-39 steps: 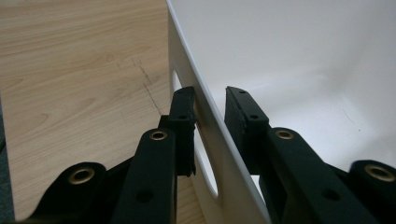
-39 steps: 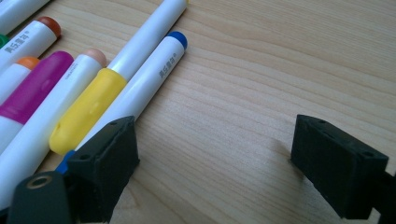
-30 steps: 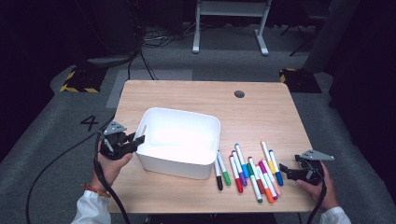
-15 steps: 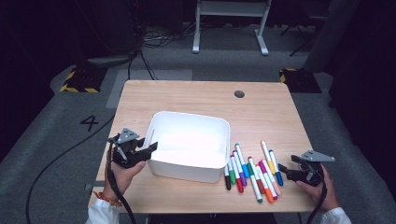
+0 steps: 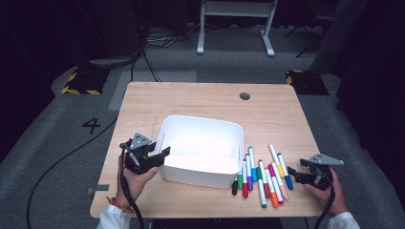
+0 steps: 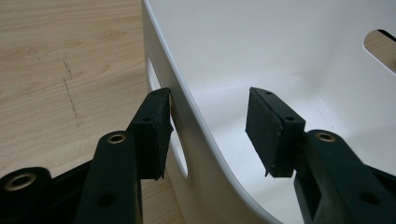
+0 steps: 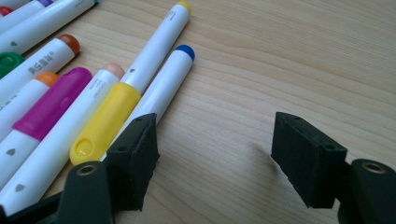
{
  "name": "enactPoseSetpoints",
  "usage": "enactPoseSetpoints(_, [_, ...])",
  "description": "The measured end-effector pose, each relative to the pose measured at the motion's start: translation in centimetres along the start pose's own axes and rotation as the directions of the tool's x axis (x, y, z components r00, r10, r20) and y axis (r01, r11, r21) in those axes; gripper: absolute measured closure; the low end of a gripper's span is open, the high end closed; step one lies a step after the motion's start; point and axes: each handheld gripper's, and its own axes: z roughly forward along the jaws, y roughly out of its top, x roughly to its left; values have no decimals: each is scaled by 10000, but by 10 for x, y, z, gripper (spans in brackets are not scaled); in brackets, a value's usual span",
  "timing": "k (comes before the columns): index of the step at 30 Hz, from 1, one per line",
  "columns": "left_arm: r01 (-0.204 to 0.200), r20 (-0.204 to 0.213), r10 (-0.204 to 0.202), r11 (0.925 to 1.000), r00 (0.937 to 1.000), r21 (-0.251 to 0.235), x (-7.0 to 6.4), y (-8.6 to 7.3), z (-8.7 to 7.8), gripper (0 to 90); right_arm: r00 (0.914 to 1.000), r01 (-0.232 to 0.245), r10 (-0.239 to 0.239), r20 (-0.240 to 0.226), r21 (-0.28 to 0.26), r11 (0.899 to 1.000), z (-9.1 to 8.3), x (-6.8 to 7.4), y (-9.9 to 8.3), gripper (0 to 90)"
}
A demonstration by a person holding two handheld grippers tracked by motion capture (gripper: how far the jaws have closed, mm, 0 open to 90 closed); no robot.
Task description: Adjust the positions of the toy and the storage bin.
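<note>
The left tool [image 5: 160, 153] stands at the left wall of the white bin [image 5: 200, 125], near that wall's front end. Its jaws are spread wide and straddle the wall: in the left gripper view [image 6: 208, 135] one pad sits outside, just by the handle slot and touching or nearly touching the plastic, while the other hangs inside over the bin [image 6: 280, 56] floor, clear of the wall. Nothing is clamped yet. The bin sits on the bench [image 5: 200, 98] a little left of centre, its inside bare.

The right tool [image 5: 292, 173] lies low near the bench's front right corner, jaws wide apart and holding nothing. The pens [image 5: 260, 176] lie in a loose row between the bin and this tool, caps mostly toward the front. In the right gripper view [image 7: 215, 161] the blue pen [image 7: 161, 86] runs up to one jaw from outside, its near end hidden behind that pad; the yellow pen [image 7: 135, 77] lies just beside it, touching along its length. Between the jaws is bare wood [image 7: 261, 70]. In the high view the blue pen [image 5: 283, 170] is the row's rightmost, just left of the tool.
</note>
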Motion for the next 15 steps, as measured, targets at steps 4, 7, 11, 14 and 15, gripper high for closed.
enactPoseSetpoints(4, [23, 67, -23, 10000, 10000, -71, -4, 0, 3, 501, 9999, -80, 80, 74, 1, 10000, -3, -3, 0, 321])
enactPoseSetpoints(7, [74, 101, -73, 9999, 9999, -142, -6, 0, 4, 498, 9998, -150, 150, 133, -21, 9999, -5, -4, -1, 324])
enactPoseSetpoints(11, [51, 21, -50, 9996, 10000, -282, -9, -1, 5, 499, 9994, -280, 282, 199, -132, 9995, -10, -7, -2, 326])
enactPoseSetpoints(14, [-1, -115, -3, 9993, 9999, -368, -12, -1, 5, 514, 9990, -445, 446, 25, -303, 9985, -15, -8, -4, 331])
enactPoseSetpoints(15, [-35, -211, 26, 9990, 9998, -437, -13, -2, 5, 519, 9991, -422, 421, -13, -301, 9987, -16, -8, -4, 331])
